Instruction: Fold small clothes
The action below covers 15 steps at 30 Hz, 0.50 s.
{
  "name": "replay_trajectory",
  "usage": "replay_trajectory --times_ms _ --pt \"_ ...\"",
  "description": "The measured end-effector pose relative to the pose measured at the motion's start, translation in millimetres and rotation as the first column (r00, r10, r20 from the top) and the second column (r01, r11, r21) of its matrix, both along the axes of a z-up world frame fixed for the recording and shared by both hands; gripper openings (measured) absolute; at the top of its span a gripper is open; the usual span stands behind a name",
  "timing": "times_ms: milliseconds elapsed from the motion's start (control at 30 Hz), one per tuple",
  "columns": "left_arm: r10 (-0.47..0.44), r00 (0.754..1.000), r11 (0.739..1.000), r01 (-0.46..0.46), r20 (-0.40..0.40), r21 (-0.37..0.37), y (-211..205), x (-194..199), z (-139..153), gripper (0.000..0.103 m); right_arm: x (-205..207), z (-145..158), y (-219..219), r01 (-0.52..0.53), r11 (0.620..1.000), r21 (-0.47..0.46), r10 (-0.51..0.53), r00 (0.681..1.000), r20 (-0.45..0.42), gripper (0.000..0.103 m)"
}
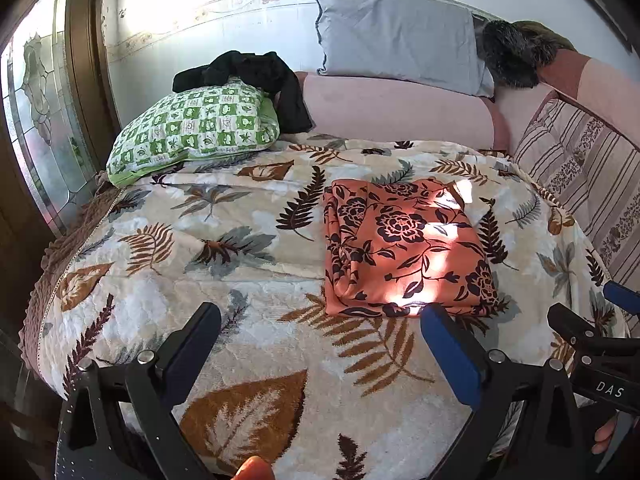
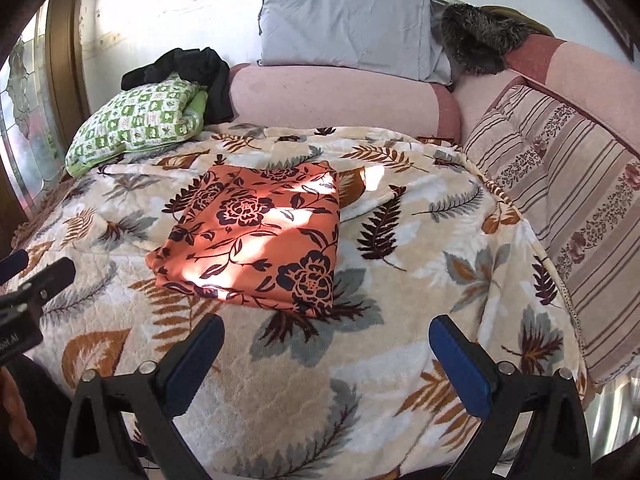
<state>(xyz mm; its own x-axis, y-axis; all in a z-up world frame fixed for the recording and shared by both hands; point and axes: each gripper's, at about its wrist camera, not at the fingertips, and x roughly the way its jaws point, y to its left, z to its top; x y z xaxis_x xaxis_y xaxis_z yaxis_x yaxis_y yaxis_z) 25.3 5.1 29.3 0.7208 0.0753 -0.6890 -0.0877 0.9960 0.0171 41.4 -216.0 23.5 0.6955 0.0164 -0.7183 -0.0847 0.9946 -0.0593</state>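
Note:
An orange cloth with dark flower print (image 1: 404, 244) lies folded into a flat rectangle on the leaf-patterned blanket (image 1: 240, 248). It also shows in the right wrist view (image 2: 260, 240). My left gripper (image 1: 320, 320) is open and empty, just in front of the cloth's near edge. My right gripper (image 2: 326, 330) is open and empty, a little nearer than the cloth. The right gripper also shows at the right edge of the left wrist view (image 1: 592, 312). The left gripper's fingers (image 2: 36, 276) show at the left edge of the right wrist view.
A green checked pillow (image 1: 196, 128) with black clothes (image 1: 256, 76) on it lies at the back left. A grey pillow (image 1: 396, 36) leans on pink bolsters (image 1: 396, 110). A striped cushion (image 2: 560, 200) lines the right side. A glazed door (image 1: 40, 128) stands at left.

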Motion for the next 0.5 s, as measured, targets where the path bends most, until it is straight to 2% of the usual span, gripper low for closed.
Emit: replay_trajectory --times_ms 500 --pt "-0.007 0.999 1.0 0.007 -0.042 -0.004 -5 14 -7 0.1 9 2 6 -0.019 1.0 -0.005 0.019 1.0 -0.001 0.103"
